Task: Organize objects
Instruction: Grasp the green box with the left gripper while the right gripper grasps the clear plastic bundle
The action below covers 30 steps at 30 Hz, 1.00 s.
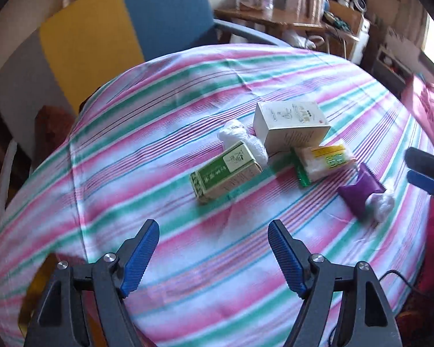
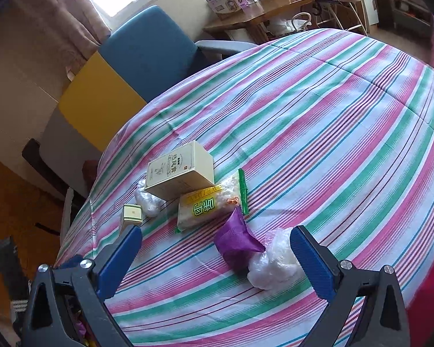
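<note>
Striped tablecloth (image 2: 318, 121) shows; green box (image 2: 131, 215) partly hidden behind right tongs (image 2: 215, 257).

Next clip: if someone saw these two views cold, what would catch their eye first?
Probably the pink, green and white striped tablecloth filling both views, with a small huddle of things mid-table: a cream box, a green box and a yellow-labelled packet. Nearer the open right gripper lie a purple pouch and a crumpled clear bag.
</note>
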Available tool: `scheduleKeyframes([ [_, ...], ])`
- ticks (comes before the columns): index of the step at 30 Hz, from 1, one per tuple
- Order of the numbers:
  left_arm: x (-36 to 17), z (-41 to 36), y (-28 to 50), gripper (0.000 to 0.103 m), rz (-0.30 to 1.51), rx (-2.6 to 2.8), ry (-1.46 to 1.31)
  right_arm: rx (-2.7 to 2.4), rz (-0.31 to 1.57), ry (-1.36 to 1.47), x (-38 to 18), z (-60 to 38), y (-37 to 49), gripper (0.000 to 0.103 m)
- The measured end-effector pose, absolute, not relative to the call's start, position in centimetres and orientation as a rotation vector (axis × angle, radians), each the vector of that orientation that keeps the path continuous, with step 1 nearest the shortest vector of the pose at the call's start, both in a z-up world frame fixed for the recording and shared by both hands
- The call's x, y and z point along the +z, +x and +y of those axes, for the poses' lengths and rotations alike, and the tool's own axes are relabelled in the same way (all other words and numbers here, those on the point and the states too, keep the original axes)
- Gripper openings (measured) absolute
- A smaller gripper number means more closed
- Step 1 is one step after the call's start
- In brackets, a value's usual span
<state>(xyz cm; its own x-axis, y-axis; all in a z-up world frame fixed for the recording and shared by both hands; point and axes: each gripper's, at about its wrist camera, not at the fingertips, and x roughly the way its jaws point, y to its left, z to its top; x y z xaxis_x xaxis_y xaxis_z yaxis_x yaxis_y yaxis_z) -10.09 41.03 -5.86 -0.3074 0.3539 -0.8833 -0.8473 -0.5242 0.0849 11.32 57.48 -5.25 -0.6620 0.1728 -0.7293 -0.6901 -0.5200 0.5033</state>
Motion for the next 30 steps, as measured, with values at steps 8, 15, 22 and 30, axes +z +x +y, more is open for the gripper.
scheduleKeyframes([
  [8,-8.0,45.1,-12.6,0.079,0.837,1.813,-1.043,2.21,1.155,-0.86,-5.5,57.7,11.3,0.103],
  [15,-9.8,46.8,-13.6,0.078,0.818,1.727,-1.049,2.207,1.166,-0.873,-5.7,57.9,11.2,0.103],
  [22,-10.2,46.1,-12.9,0.031,0.678,1.701,-1.141,2.179,1.16,-0.873,-5.9,58.3,11.2,0.103],
  [30,-9.5,42.7,-10.7,0.031,0.527,1.734,-1.246,2.164,1.134,-0.87,-6.0,58.6,11.3,0.103],
])
